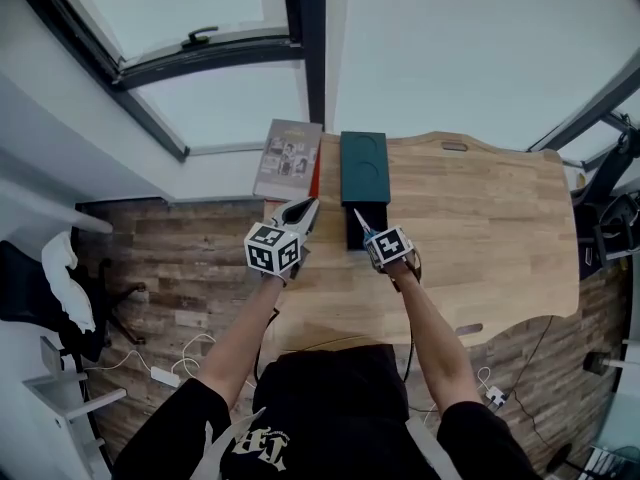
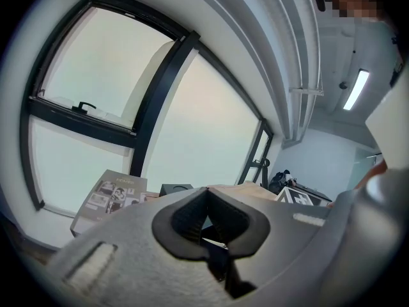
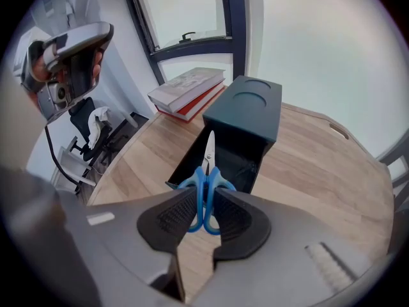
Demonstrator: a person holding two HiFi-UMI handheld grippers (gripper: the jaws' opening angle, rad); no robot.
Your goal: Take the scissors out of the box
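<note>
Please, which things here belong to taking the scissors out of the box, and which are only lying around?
For the job:
- blue scissors, clamped in the jaws of the right gripper
- the dark box, open

Only lying around:
- stacked books at the corner of the table
- the left gripper, jaws together, empty

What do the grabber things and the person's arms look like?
The left gripper and the right gripper both have smooth grey shells, shaped a bit like a beak, with black ribbed pads inside. Each one carries a white cube printed with black square markers. The person wears a black short-sleeved T-shirt with white lettering on it.
</note>
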